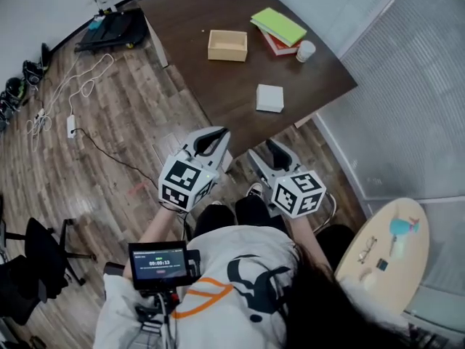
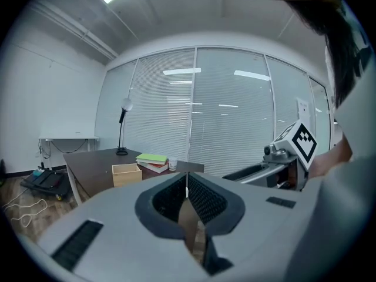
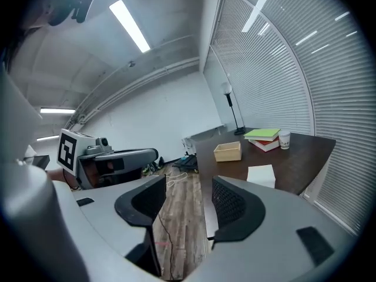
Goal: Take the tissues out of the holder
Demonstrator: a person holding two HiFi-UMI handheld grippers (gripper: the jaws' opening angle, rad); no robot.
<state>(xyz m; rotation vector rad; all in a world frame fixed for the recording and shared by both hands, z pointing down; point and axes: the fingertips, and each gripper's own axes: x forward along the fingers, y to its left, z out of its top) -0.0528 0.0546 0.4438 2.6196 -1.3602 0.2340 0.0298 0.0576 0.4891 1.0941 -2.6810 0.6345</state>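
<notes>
An open wooden box [image 1: 227, 45] stands on the brown table [image 1: 196, 20]; only wood colour shows inside it. A white square pack of tissues [image 1: 269, 98] lies nearer the table's front edge, apart from the box. Both grippers hover over the floor in front of the table, well short of either. My left gripper [image 1: 211, 139] has its jaws together at the tips [image 2: 187, 185], with nothing between them. My right gripper [image 1: 274, 150] is open [image 3: 185, 200] and empty. From the right gripper view, the box [image 3: 227, 151] and the tissue pack [image 3: 261, 174] lie ahead to the right.
Stacked books [image 1: 280, 29] with a green one on top and a paper cup [image 1: 306, 50] sit at the table's right end. A desk lamp [image 3: 229, 101] stands at the far end. Cables [image 1: 69, 93] trail on the wooden floor at left. A small round table [image 1: 385, 257] is at lower right.
</notes>
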